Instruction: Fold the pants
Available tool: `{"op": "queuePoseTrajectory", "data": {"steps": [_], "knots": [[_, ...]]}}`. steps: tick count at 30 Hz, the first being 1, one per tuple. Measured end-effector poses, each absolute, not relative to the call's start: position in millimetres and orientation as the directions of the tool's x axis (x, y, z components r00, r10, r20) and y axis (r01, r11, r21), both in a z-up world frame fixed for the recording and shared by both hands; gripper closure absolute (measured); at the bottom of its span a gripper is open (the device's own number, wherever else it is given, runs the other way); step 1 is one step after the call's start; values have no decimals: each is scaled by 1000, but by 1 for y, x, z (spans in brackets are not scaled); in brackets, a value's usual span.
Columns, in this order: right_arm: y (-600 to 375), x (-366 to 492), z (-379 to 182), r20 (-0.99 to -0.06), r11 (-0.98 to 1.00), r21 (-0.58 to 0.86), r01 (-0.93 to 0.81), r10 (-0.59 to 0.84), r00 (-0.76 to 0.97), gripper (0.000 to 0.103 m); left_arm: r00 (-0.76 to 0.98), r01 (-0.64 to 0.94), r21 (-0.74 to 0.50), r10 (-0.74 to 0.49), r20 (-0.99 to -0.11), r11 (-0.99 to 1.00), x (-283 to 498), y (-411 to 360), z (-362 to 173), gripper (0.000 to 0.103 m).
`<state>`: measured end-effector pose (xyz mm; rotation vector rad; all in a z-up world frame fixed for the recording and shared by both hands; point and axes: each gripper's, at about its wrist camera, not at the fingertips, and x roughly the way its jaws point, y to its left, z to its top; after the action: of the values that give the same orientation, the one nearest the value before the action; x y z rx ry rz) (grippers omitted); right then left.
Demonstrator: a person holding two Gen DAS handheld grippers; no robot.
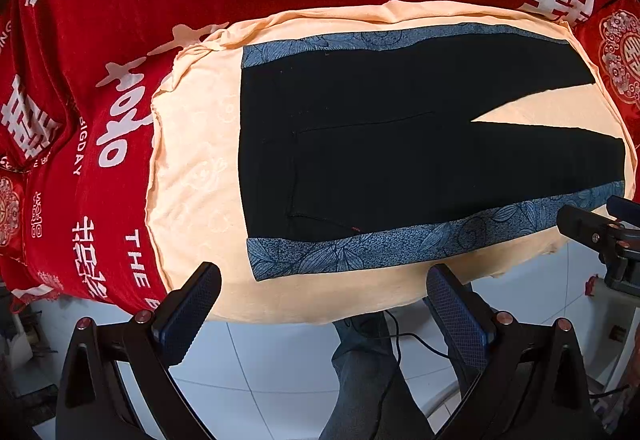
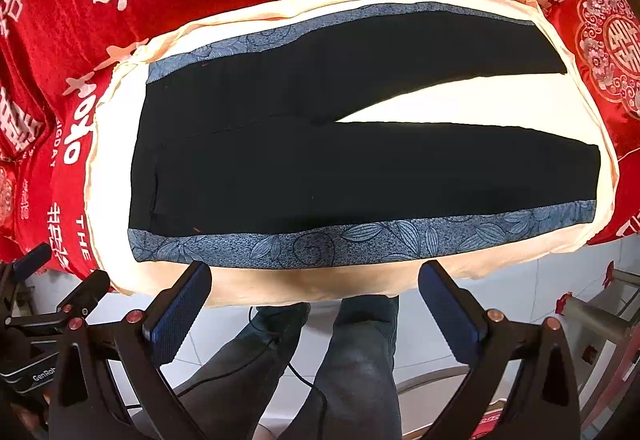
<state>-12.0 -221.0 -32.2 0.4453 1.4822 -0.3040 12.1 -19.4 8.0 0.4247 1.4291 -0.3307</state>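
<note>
A red bedspread (image 1: pixel 120 20) printed with white characters covers the bed, and on it lies a peach cloth (image 1: pixel 192 168) that serves as the work surface. The pants (image 1: pixel 360 144) are spread flat on that cloth — black, with a blue leaf-patterned stripe (image 2: pixel 360 240) down each outer side, waistband to the left, both legs running right with a wedge of peach cloth showing between them. No fold shows anywhere, so by my reading the task is at its start: legs to be brought together, then the length folded down.

The near striped edge lies just inside the cloth's near border, which hangs over the bed's edge above a pale tiled floor (image 1: pixel 280 360), where the person's legs (image 2: pixel 352 360) stand. The peach margin is wider at the waist end than past the cuffs, and a red cushion (image 2: pixel 608 52) sits near the far cuff.

The left gripper (image 1: pixel 322 304) hangs off the near edge with its jaws spread wide, holding nothing; the right gripper (image 2: pixel 314 300) does likewise — both clear of the fabric.
</note>
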Motion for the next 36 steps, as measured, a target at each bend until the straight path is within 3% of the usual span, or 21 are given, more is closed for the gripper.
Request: {"op": "queuePoseTrajectory", "data": {"steps": [36], "knots": [[-251,-6,-63,-995,928,98,360,101,10,0,62,339,154,142,-988,928,15,-54,-22,0]]}}
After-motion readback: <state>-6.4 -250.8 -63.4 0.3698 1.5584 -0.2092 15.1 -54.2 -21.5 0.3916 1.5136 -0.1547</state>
